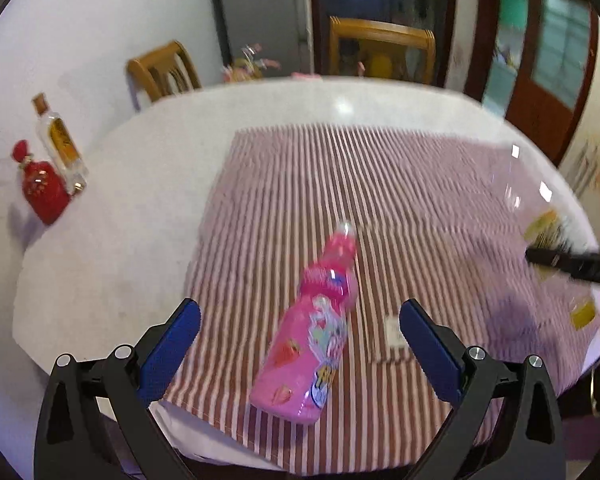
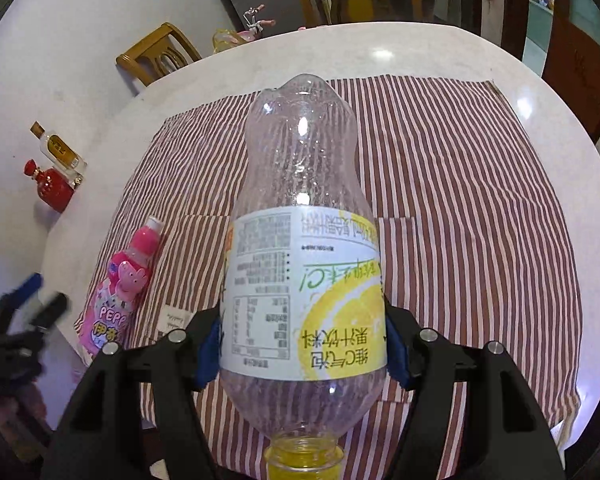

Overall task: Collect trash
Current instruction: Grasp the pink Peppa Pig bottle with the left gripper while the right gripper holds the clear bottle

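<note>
Pink plastic marks our next target: the Peppa Pig bottle lies on the striped cloth, lower centre of the left wrist view, between the wide-open, empty left gripper. We should lower squarely over its middle before closing. Rightward, our right gripper clamps the clear lemon-drink bottle.

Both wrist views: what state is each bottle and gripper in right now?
Clear bottle: empty, gripped at its label, neck toward the camera.
Pink bottle: capped, lying on the striped cloth.
Left gripper: open around the pink bottle.
Right gripper: shut on the clear bottle.
Two small bottles: capped, upright.
</note>
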Demonstrator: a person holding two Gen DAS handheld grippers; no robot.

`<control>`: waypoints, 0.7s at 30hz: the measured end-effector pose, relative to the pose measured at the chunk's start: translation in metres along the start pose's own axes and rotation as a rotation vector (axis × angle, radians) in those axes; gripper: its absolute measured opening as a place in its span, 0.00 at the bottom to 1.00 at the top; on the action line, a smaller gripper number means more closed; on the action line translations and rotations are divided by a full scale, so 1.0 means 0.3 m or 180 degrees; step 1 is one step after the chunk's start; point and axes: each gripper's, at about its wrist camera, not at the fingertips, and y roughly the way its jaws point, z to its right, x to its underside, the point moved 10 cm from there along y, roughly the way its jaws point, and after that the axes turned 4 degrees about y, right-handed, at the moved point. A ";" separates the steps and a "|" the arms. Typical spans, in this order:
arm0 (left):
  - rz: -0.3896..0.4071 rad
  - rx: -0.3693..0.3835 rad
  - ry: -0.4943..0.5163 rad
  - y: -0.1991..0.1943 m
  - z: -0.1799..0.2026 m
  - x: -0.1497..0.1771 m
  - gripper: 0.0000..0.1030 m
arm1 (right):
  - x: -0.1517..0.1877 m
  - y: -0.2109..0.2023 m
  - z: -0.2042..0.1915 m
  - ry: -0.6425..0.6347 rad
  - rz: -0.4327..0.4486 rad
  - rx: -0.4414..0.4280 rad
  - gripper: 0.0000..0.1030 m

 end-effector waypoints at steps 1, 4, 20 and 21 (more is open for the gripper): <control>-0.0066 0.0023 0.0028 0.025 0.008 0.013 0.94 | 0.001 0.001 -0.003 0.0001 0.0005 -0.0008 0.62; -0.0241 0.0094 0.0068 0.109 0.034 0.042 0.94 | 0.005 -0.009 -0.007 0.0002 0.0030 -0.0038 0.62; -0.0453 0.0066 0.0028 0.299 0.043 0.133 0.55 | 0.012 -0.022 -0.027 0.0083 0.0057 -0.0190 0.62; -0.0439 0.0031 0.0064 0.296 0.048 0.132 0.54 | 0.014 -0.021 -0.031 0.0079 0.0056 -0.0194 0.62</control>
